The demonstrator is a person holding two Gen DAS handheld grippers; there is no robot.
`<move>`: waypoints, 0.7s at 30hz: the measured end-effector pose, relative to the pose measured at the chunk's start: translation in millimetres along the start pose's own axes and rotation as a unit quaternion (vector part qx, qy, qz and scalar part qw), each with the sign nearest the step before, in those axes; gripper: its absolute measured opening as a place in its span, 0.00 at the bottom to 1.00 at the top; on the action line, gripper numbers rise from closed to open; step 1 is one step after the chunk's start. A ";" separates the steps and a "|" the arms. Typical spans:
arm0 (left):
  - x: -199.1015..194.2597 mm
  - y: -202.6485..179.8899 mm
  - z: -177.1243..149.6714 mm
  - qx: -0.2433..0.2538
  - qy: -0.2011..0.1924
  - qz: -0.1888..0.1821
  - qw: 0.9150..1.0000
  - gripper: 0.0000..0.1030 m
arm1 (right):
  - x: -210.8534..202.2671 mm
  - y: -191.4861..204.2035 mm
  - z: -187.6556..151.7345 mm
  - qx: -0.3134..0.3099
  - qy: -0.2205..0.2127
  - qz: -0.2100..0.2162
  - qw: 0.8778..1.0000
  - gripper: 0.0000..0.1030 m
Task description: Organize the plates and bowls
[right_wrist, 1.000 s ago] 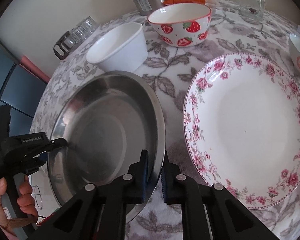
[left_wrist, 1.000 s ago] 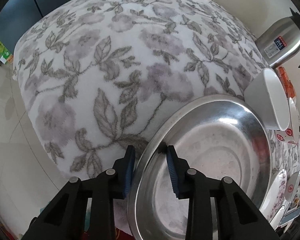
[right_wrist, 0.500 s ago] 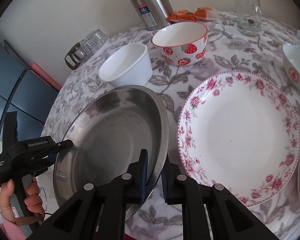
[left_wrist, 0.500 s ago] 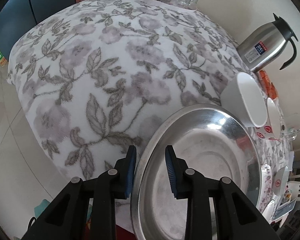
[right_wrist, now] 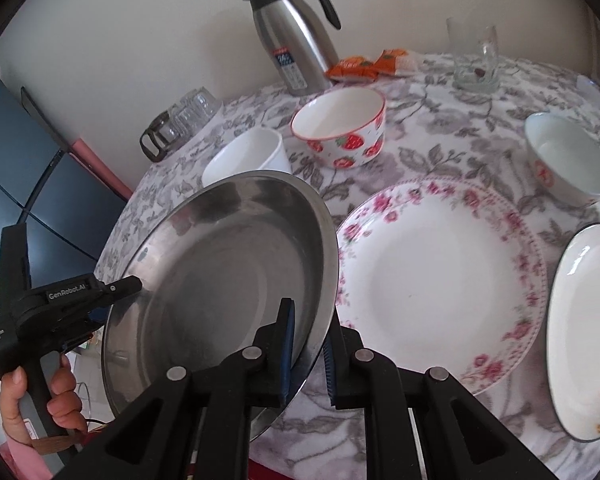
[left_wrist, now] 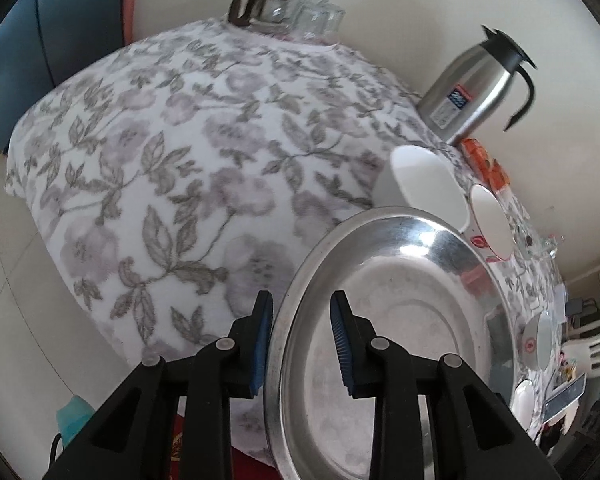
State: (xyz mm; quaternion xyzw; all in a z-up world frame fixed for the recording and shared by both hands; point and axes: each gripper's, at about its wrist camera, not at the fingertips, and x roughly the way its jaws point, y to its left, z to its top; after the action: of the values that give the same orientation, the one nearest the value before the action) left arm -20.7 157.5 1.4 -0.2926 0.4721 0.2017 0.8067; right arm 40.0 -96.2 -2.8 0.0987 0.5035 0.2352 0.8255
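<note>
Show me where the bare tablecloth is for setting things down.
Widest bare cloth: between the glass cups, the white bowl and the steel plate. Crowded around the floral plate, strawberry bowl and right-hand bowls.

A steel thermos jug (right_wrist: 296, 40), orange snack packets (right_wrist: 370, 65) and glass mug (right_wrist: 476, 58) stand on the floral tablecloth (left_wrist: 180, 168).

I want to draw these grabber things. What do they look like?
Both are black plastic. The right gripper has two long fingers with round silver screws and ribbed blue pads. The left gripper has a pistol-style handle and white lettering, "GenRobot.AI". The hand holding it has a pink sleeve.
</note>
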 end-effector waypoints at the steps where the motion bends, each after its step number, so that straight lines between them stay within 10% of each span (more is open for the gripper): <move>1: -1.8 -4.3 -1.8 0.006 -0.003 0.000 1.000 0.30 | -3.0 -1.9 1.1 0.001 -0.004 0.000 1.000 0.14; 21: 1.7 -96.3 -45.2 0.114 0.022 -0.015 0.993 0.30 | -33.0 -83.2 -1.1 0.038 -0.029 -0.061 0.997 0.14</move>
State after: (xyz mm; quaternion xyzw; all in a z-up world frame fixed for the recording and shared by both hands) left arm 9.0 55.7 9.6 -0.2102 0.5053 0.1284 0.8271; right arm 50.5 -184.7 -10.7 0.1064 0.4928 0.1623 0.8483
